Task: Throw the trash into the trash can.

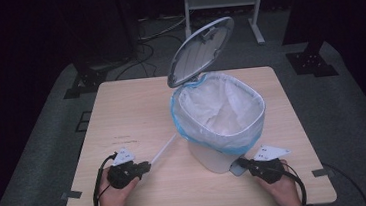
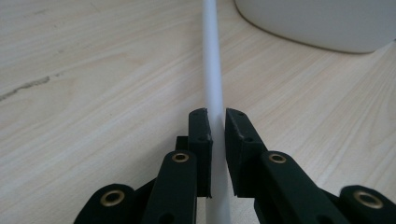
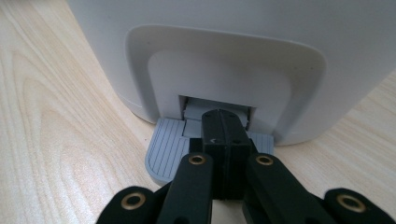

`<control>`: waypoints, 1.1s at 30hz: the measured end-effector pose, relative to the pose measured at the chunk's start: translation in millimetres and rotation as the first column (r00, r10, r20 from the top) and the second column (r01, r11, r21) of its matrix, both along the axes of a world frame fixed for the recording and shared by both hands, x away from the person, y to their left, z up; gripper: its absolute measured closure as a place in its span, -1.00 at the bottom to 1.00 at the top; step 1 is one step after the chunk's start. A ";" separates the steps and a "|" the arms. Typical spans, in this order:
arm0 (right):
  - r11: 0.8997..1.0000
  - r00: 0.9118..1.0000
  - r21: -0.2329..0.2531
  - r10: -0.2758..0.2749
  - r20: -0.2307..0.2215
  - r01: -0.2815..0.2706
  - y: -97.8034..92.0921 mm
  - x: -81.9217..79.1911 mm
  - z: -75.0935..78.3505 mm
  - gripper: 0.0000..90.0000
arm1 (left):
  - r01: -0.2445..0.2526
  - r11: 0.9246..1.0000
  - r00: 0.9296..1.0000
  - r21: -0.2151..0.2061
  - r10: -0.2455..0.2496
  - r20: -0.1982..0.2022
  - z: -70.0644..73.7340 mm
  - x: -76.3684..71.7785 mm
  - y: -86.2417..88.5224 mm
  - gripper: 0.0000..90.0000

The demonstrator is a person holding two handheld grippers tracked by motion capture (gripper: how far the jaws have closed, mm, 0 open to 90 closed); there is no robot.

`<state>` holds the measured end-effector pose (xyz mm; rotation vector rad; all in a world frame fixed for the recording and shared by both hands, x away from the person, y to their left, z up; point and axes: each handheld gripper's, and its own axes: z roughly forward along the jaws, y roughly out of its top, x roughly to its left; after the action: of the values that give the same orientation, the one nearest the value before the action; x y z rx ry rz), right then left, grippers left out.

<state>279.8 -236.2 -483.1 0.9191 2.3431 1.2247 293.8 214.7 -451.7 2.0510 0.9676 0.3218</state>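
Two tongs work near the tabletop's (image 1: 121,108) front edge: left tongs (image 1: 146,165) clamp a white rod (image 2: 212,65) (lying flat), right tongs (image 3: 226,122), jaws closed together, press the bin's (image 1: 211,158) grey pedal (image 3: 163,149).

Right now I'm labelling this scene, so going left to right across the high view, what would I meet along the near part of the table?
Left hand-held gripper → white rod held in its jaws → white pedal bin with its lid up → grey foot pedal → right hand-held gripper, jaws shut on the pedal.
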 end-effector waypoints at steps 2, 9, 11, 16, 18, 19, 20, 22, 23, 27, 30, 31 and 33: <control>1.000 1.000 0.000 0.000 0.000 0.000 0.0 0.0 0.0 1.00 | 0.000 1.000 1.000 -0.015 0.000 0.010 3.7 -1.1 2.7 0.81; 1.000 1.000 0.000 0.000 -0.001 0.000 0.0 0.0 0.0 1.00 | 0.028 0.998 0.999 -0.050 -0.027 0.029 15.8 -5.4 6.6 0.81; 1.000 1.000 0.001 0.000 -0.001 0.000 0.0 0.0 0.0 0.99 | 0.036 0.998 0.999 -0.054 -0.034 0.037 20.2 -6.9 7.6 0.81; 1.000 1.000 -0.001 0.000 0.001 0.000 0.1 -0.1 0.0 0.99 | 0.047 0.997 0.998 -0.066 -0.044 0.044 29.9 -9.1 12.4 0.81; 1.000 1.000 -0.001 0.000 0.001 0.000 0.1 -0.1 0.0 0.99 | 0.051 0.996 0.998 -0.077 -0.047 0.048 33.8 -10.4 15.4 0.81; 1.000 1.000 -0.001 0.000 0.001 0.000 0.1 -0.1 0.0 0.99 | 0.051 0.996 0.998 -0.077 -0.047 0.048 33.8 -10.4 15.4 0.81; 1.000 1.000 -0.001 0.000 0.001 0.000 0.1 -0.1 0.0 1.00 | 0.053 0.996 0.998 -0.077 -0.050 0.049 35.1 -10.7 16.6 0.81; 1.000 1.000 -0.001 0.000 0.001 0.000 0.1 -0.1 0.0 0.99 | 0.052 0.995 0.997 -0.080 -0.048 0.054 37.2 -11.2 19.1 0.81; 1.000 1.000 -0.002 0.000 0.002 0.000 0.1 -0.1 0.0 0.99 | 0.050 0.995 0.997 -0.083 -0.045 0.056 38.3 -11.5 20.4 0.81; 1.000 1.000 -0.002 0.000 0.002 0.000 0.1 -0.1 0.0 1.00 | 0.047 0.994 0.997 -0.099 -0.040 0.069 44.3 -12.4 26.7 0.81; 1.000 1.000 -0.001 0.000 0.001 0.000 0.1 -0.1 0.0 0.99 | 0.053 0.991 0.996 -0.120 -0.043 0.079 50.3 -13.6 31.3 0.81; 1.000 1.000 -0.001 0.000 0.001 0.000 0.1 -0.1 0.0 0.99 | 0.057 0.990 0.996 -0.126 -0.047 0.081 52.4 -14.1 32.6 0.81; 1.000 1.000 -0.001 0.000 0.001 0.000 0.1 -0.1 0.0 0.99 | 0.065 0.989 0.994 -0.131 -0.054 0.090 57.1 -15.3 34.5 0.81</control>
<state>279.7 -236.1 -483.1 0.9178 2.3425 1.2233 278.6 249.2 -394.6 1.9238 0.8507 0.3032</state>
